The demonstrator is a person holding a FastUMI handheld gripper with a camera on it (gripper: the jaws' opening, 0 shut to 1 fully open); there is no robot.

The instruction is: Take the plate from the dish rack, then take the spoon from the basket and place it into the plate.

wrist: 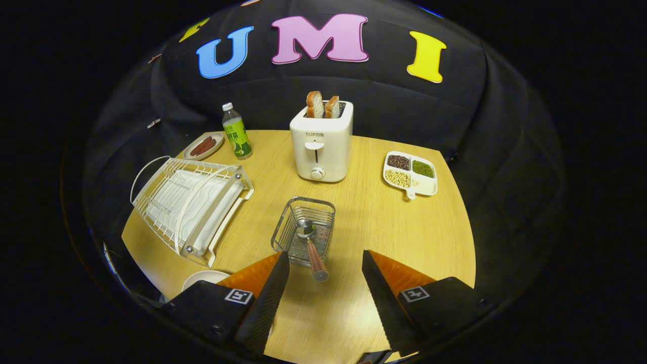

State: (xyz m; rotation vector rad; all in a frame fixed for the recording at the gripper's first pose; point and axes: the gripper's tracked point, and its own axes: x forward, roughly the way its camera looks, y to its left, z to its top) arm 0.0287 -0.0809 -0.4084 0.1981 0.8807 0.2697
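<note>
The tongs (pixel 326 263) are spread wide above the wooden surface (pixel 404 237), holding nothing. Between their fingers and just ahead, the spoon (pixel 311 247) leans in the wire basket (pixel 303 230), bowl down and handle tilting out toward the tongs. The plate (pixel 202 277) lies on the surface just beside the left finger, partly hidden by it, below the white dish rack (pixel 192 202). A toaster (pixel 321 144) with bread stands beyond the basket.

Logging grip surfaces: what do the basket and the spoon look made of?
Basket: bare metal wire, likely steel, with a shiny perforated base. Spoon: polished metal bowl; reddish-brown handle, possibly wood. The open gripper has the handle's end between its fingers.
</note>
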